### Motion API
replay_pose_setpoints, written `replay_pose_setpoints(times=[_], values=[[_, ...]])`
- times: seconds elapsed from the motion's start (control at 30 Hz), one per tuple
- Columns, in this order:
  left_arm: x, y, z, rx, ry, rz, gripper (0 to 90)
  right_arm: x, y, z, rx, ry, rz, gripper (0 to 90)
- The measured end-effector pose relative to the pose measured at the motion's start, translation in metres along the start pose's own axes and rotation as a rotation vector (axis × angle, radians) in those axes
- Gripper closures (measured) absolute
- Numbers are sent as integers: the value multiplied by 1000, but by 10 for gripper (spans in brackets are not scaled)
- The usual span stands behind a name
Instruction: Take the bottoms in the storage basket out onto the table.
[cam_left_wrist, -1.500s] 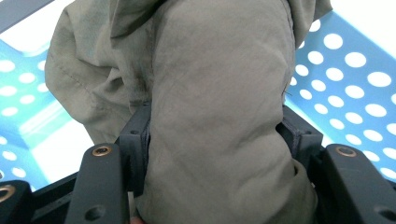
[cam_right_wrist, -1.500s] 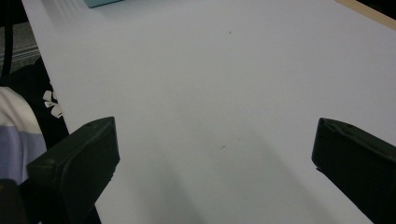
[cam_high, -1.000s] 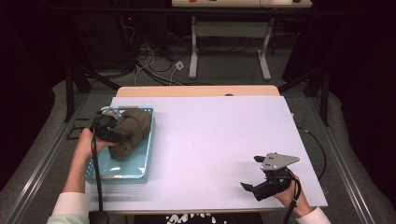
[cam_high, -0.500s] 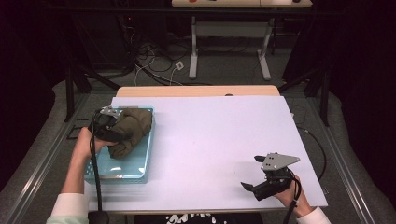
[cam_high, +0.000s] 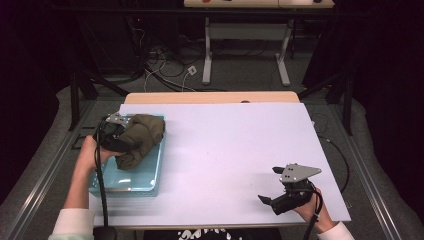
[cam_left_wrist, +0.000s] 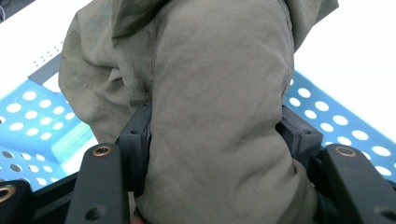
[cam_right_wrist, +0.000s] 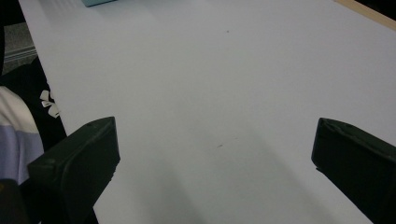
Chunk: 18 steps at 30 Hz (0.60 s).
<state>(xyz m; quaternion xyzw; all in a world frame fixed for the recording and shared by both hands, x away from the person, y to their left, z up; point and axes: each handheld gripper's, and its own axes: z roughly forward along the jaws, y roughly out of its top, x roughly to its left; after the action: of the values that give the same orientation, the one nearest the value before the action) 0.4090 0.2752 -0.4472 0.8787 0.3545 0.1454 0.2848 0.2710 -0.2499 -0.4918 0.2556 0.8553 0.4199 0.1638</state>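
An olive-green bundled cloth (cam_high: 141, 138) lies over the far part of a light blue perforated basket (cam_high: 142, 182) at the table's left. My left gripper (cam_high: 121, 144) is shut on that cloth. In the left gripper view the cloth (cam_left_wrist: 219, 107) bulges between both jaws, with the blue basket floor (cam_left_wrist: 32, 121) beneath. My right gripper (cam_high: 272, 187) rests open at the front right of the white table (cam_high: 235, 150), nothing between its jaws. In the right gripper view the open right gripper (cam_right_wrist: 215, 154) looks across bare white table top (cam_right_wrist: 210, 70).
The basket's front half holds no cloth. A wooden strip (cam_high: 210, 97) runs along the table's far edge. Beyond it stand a white stand (cam_high: 245, 55) and cables (cam_high: 165, 70) on the floor. Metal rails (cam_high: 45, 165) flank the table.
My left hand has edged slightly toward the far end of the basket with the cloth in its grip. The right gripper has stayed put.
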Motion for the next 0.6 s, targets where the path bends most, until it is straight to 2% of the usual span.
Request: replay_pose_setpoints(times=[0.6], values=[[-14,9,-10,-23,-3,48,416,0,0,2,5,4,2,8]])
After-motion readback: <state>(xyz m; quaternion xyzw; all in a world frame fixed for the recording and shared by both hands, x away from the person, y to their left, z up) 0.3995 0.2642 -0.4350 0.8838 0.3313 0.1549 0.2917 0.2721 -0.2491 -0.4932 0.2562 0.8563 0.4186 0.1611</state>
